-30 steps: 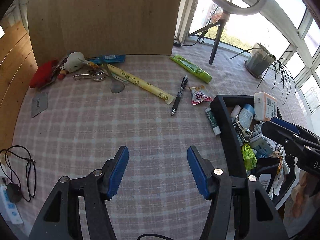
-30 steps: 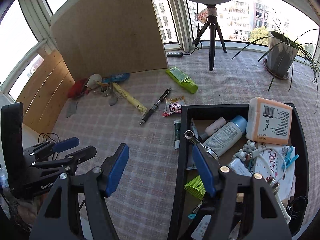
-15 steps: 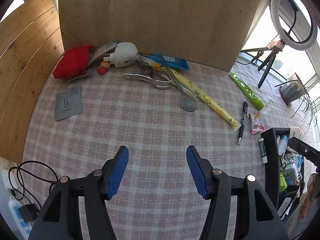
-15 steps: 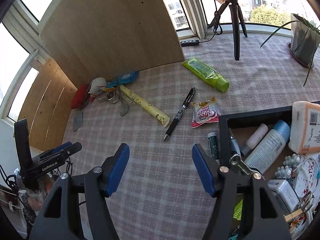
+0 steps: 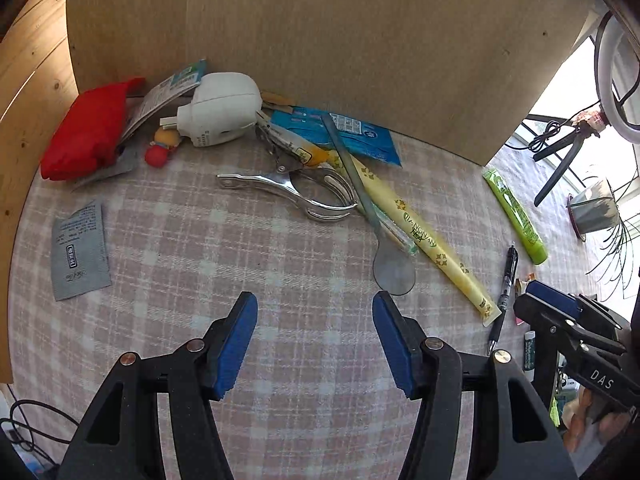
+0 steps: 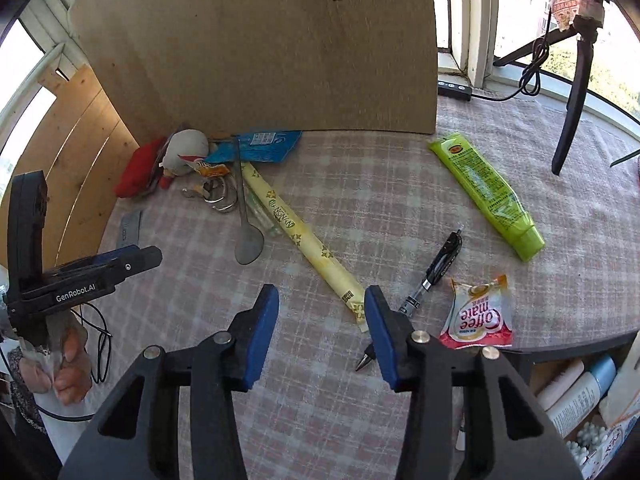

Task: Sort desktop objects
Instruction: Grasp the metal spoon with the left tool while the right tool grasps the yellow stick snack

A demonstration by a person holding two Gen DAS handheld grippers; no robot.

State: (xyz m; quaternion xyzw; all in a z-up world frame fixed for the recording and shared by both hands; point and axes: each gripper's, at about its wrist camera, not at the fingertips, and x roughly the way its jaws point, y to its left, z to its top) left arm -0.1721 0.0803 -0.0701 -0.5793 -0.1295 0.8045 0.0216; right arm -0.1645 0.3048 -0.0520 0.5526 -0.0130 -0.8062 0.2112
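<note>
My left gripper is open and empty above the checked cloth, just short of a grey spoon and a metal clip. A long yellow packet lies beside the spoon. My right gripper is open and empty, hovering over the near end of the yellow packet. A black pen and a Coffee mate sachet lie just right of its right finger. A green tube lies further right.
A pile by the cardboard board holds a red pouch, a white plug, a blue packet and a grey sachet. The black box of sorted items is at the lower right. A tripod stands behind.
Both grippers have moved forward and left toward the pile by the board, away from the black box. Both stay open and empty.
</note>
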